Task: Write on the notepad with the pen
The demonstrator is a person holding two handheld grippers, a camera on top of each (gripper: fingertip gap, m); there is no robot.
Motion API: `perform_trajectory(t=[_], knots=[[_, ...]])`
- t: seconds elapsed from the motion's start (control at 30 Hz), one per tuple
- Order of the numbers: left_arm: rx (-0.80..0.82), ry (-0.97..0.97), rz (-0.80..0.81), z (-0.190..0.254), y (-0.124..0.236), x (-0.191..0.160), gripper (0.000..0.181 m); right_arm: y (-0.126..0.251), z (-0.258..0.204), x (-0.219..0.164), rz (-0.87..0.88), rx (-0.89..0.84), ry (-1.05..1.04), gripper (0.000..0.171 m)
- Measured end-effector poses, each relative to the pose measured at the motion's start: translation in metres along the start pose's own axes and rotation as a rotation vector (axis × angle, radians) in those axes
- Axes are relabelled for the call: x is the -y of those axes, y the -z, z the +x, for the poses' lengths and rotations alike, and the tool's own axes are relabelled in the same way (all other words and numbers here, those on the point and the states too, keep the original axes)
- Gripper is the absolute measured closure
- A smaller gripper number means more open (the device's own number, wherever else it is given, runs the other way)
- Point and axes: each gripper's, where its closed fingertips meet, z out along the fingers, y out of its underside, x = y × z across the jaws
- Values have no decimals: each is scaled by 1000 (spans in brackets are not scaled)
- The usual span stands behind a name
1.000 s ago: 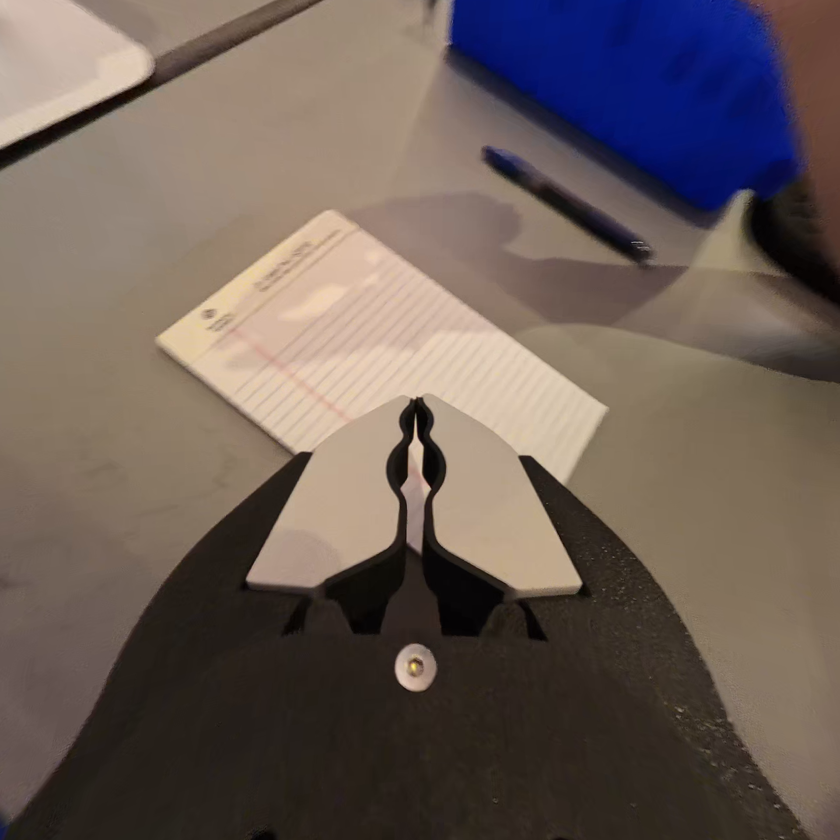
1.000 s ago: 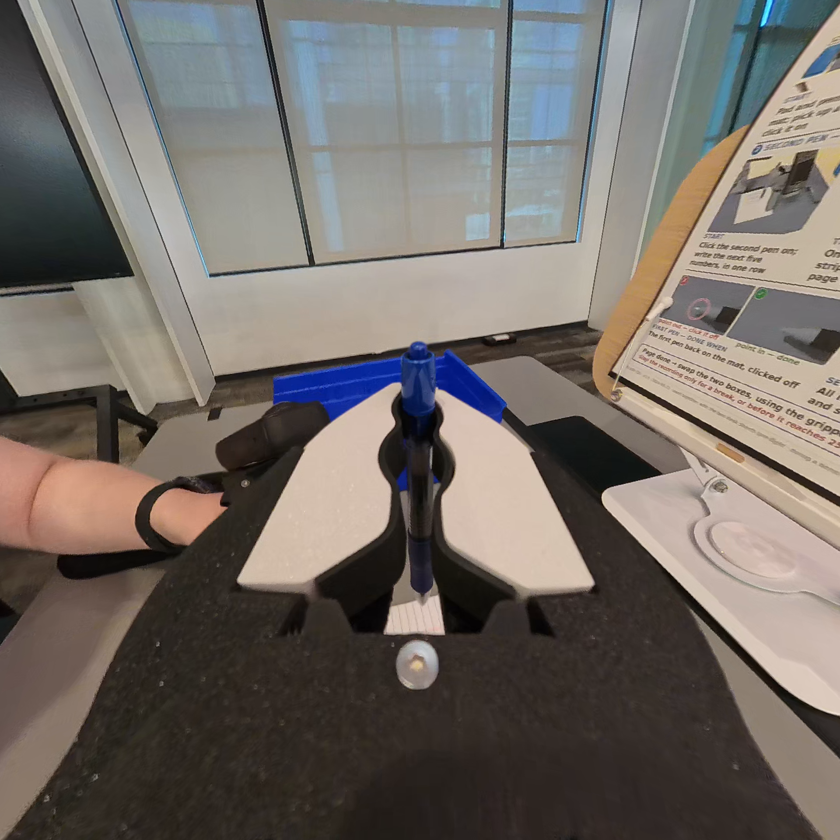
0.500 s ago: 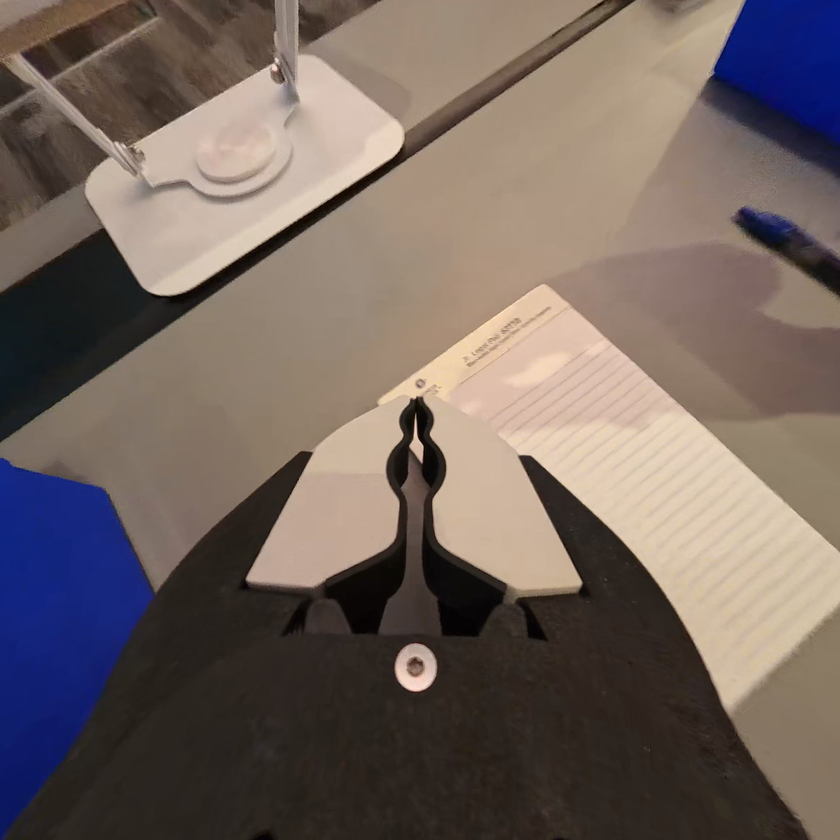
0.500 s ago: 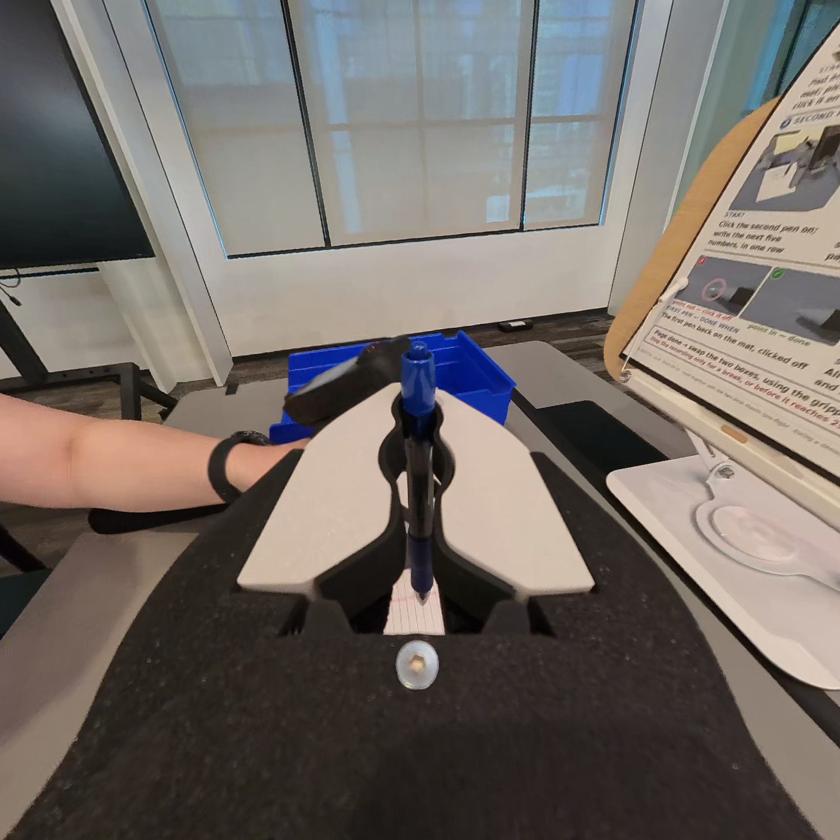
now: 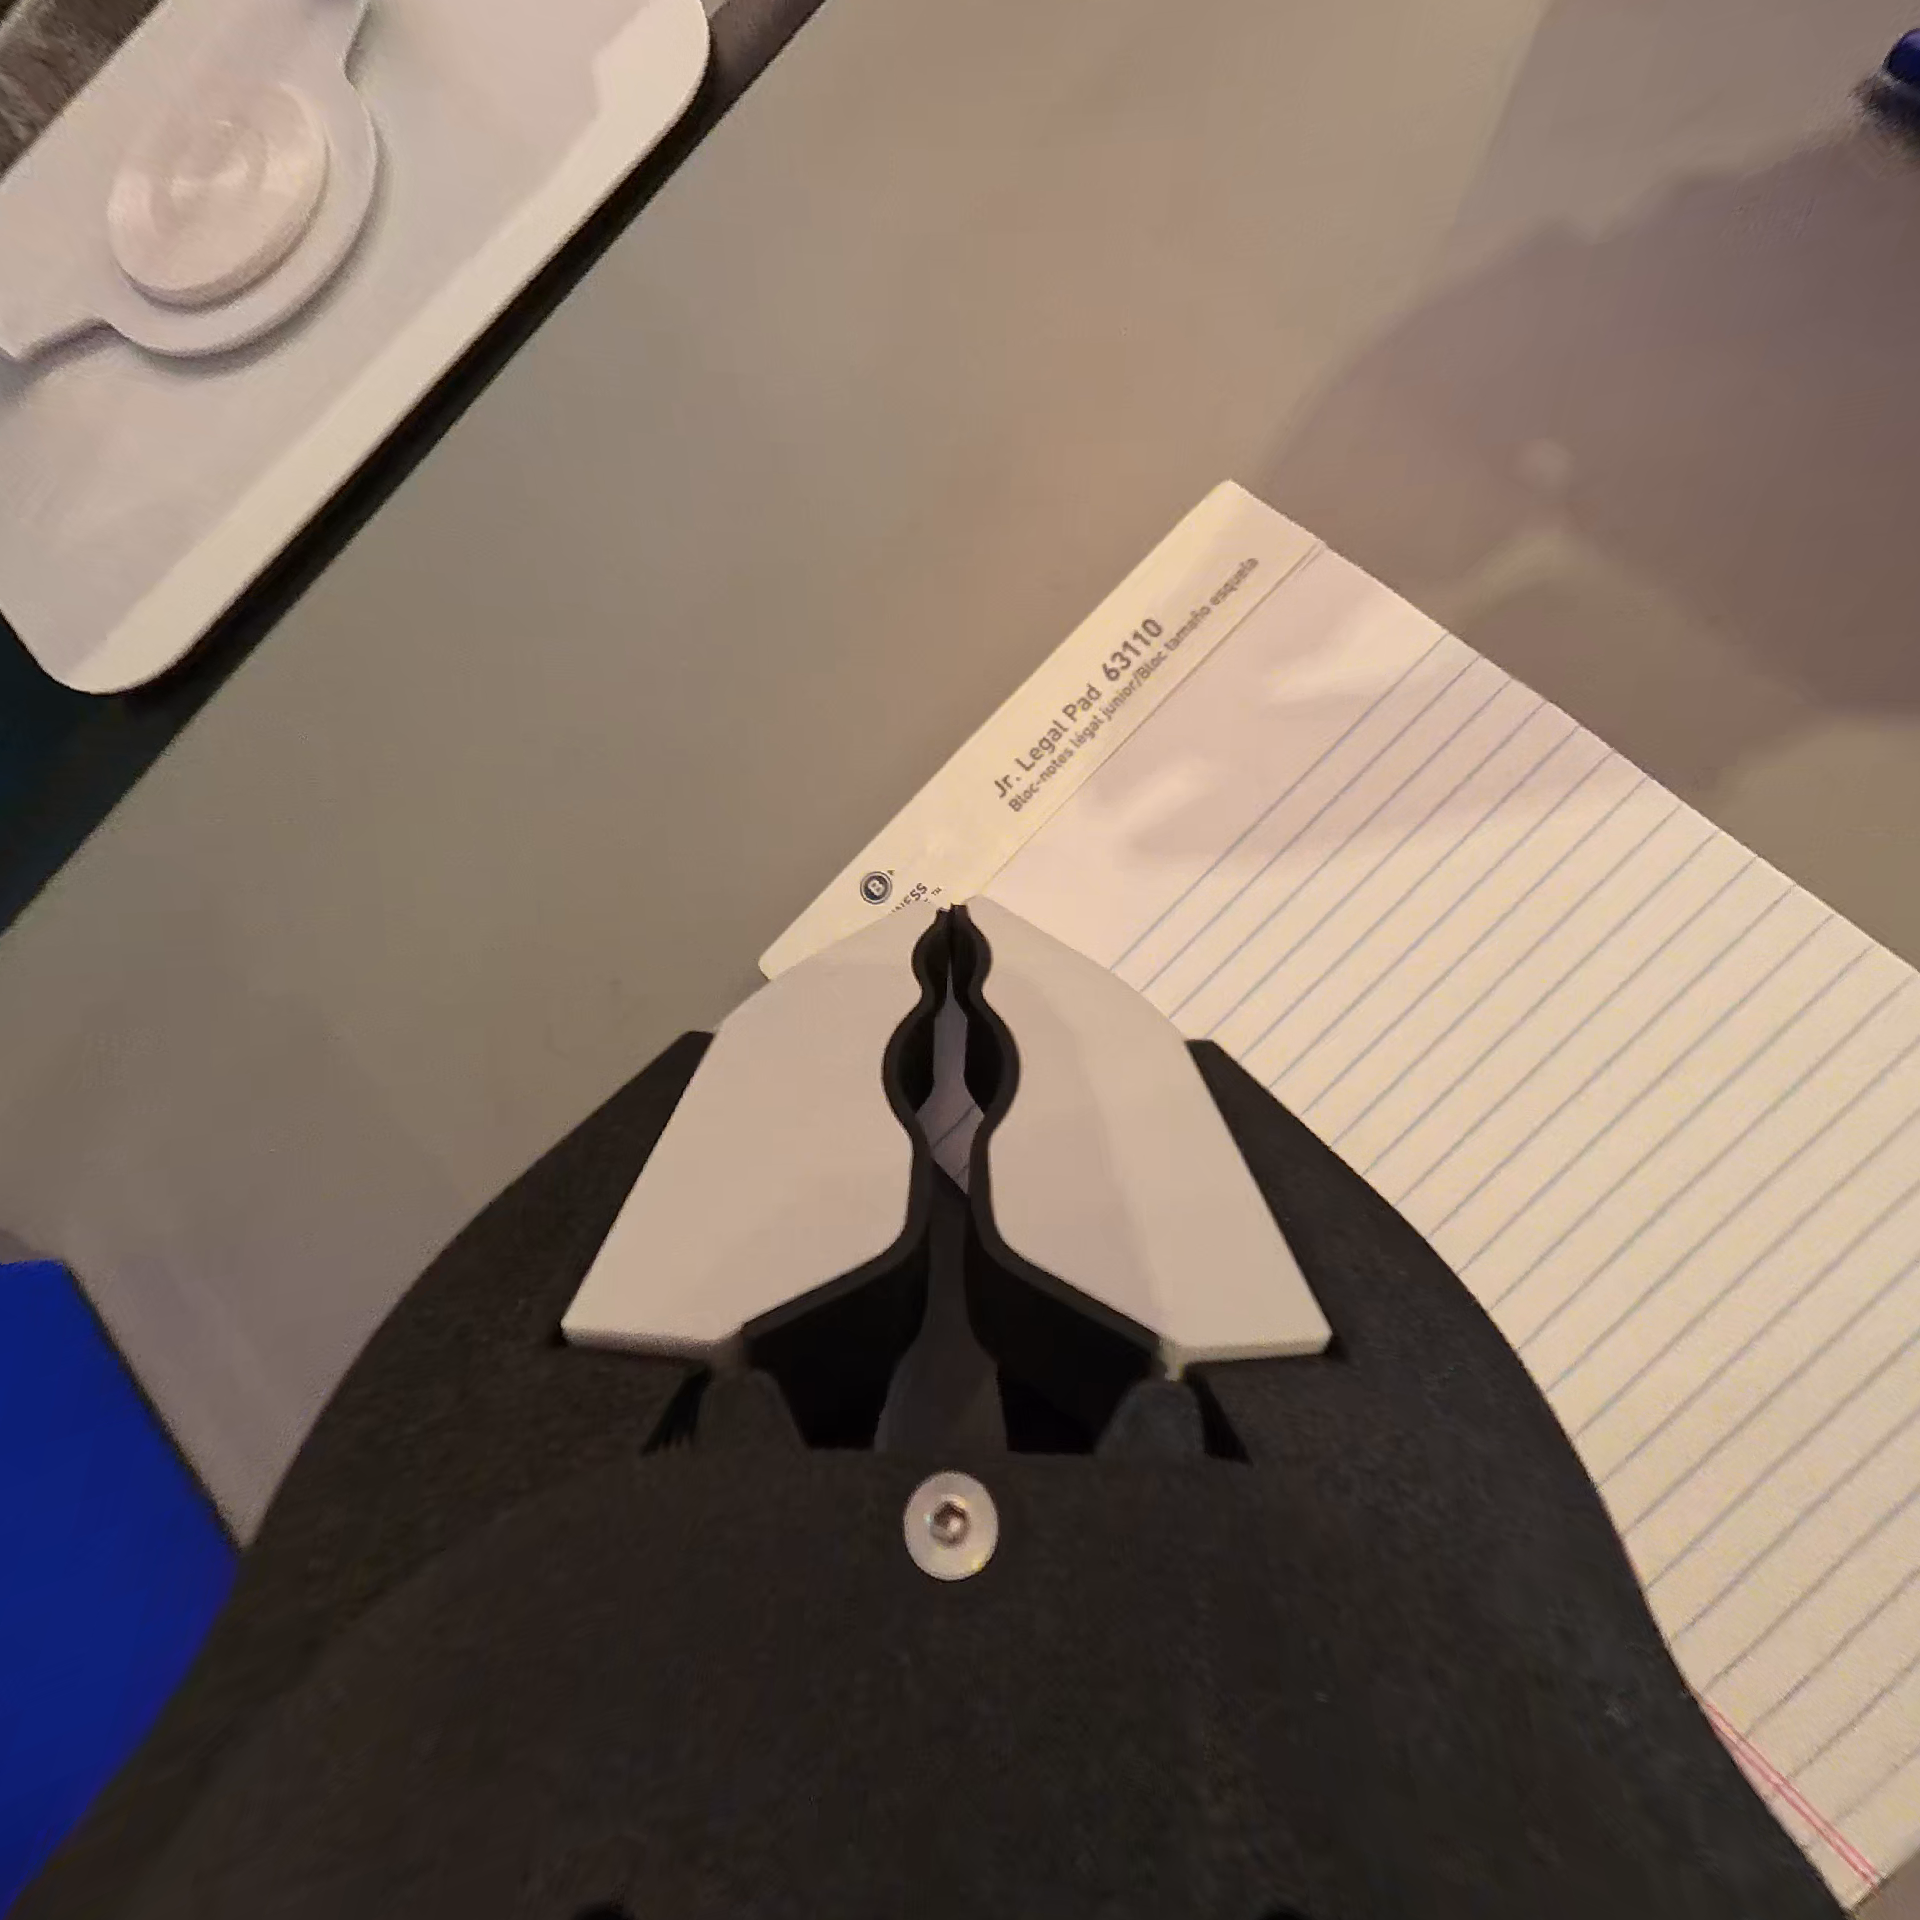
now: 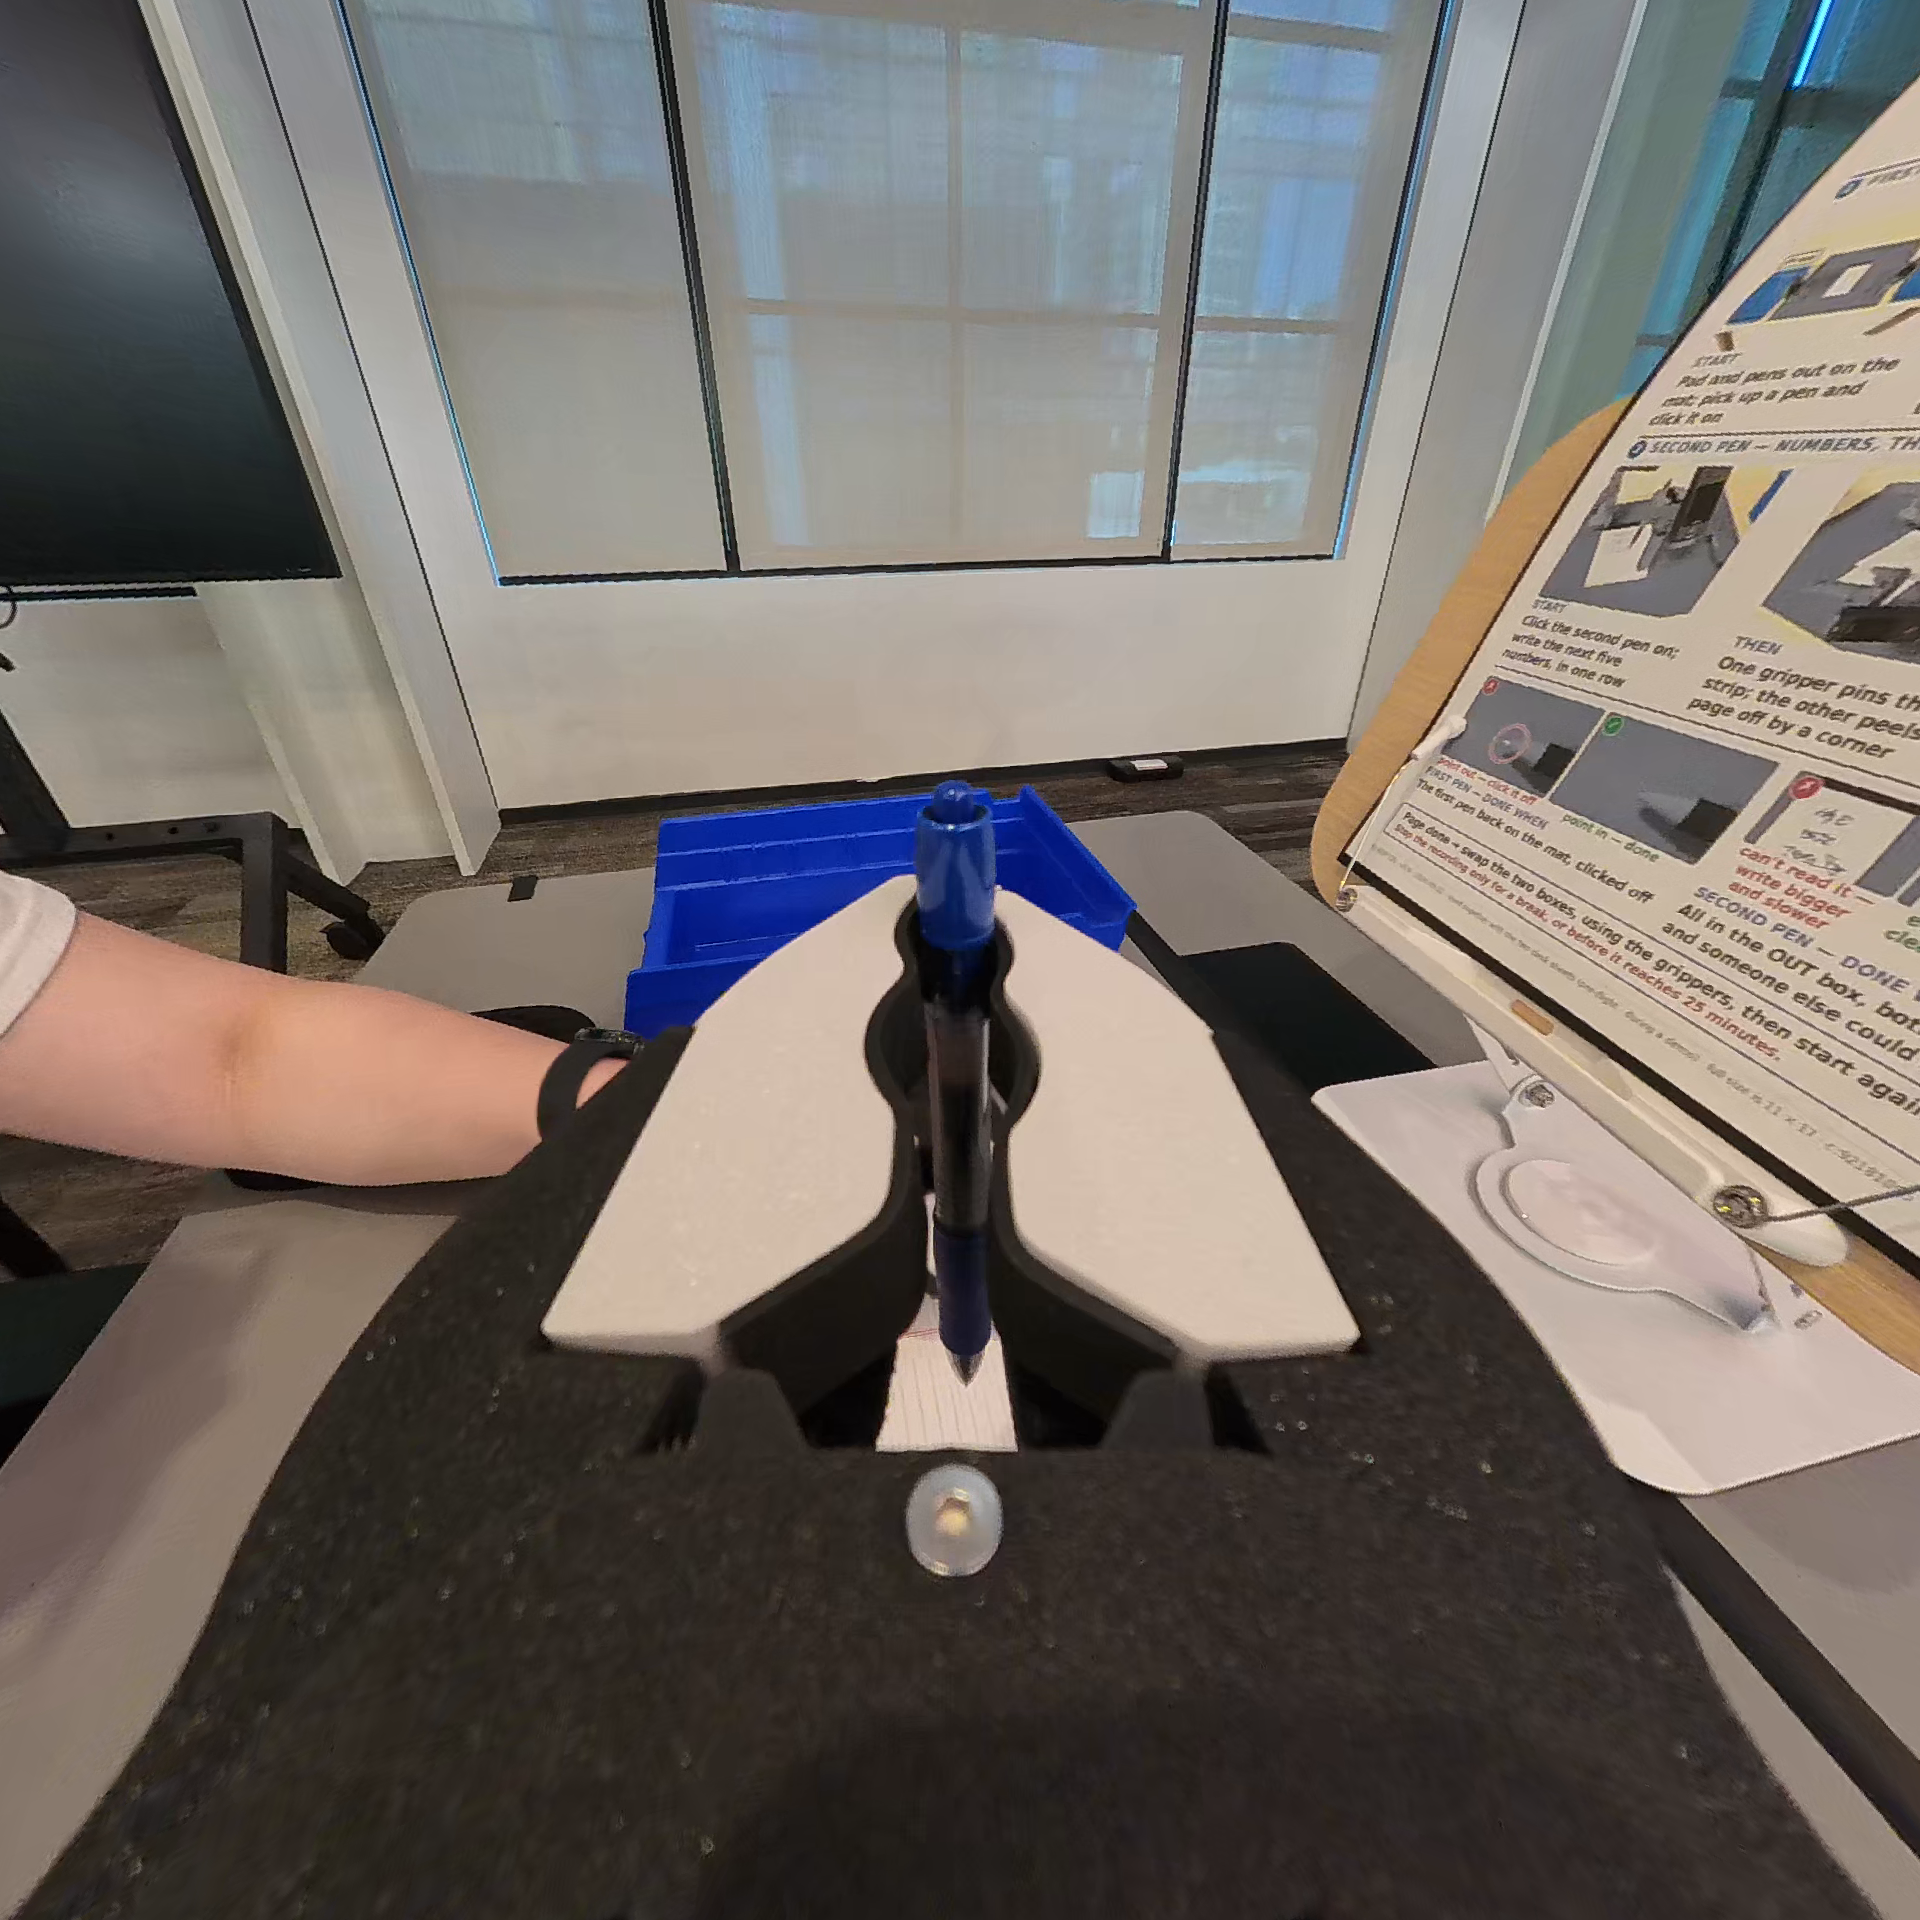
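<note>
The white lined notepad (image 5: 1455, 1039) lies on the grey table. My left gripper (image 5: 954, 914) is shut and empty, its tips over the pad's top binding strip near a corner; I cannot tell if they touch it. My right gripper (image 6: 956, 920) is shut on a blue pen (image 6: 958, 1143), held upright with its tip pointing down. A strip of the notepad (image 6: 935, 1408) shows through the gap just below the tip. The end of a second blue pen (image 5: 1896, 62) lies on the table at the far right.
A blue bin (image 6: 831, 894) stands behind the right gripper, and blue plastic (image 5: 73, 1507) shows at the left wrist view's left edge. A white stand base (image 6: 1558, 1299) carries a tilted instruction board (image 6: 1714, 727) on the right. A person's forearm (image 6: 260, 1081) reaches in from the left. My right fingertips sit around 25 cm from my left ones.
My left gripper has swung from the pad's lower part to its top binding corner and come closer to it. The right gripper keeps the pen upright and has shifted only slightly.
</note>
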Motion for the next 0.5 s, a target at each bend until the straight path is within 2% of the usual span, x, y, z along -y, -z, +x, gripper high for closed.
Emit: perform_trajectory(t=[0.4, 0.5], knots=[[-115, 64, -10, 21, 13, -7, 181, 11, 7, 3, 9, -42, 1, 165], [-55, 82, 120, 6, 25, 14, 181, 9, 7, 0, 5, -43, -3, 165]])
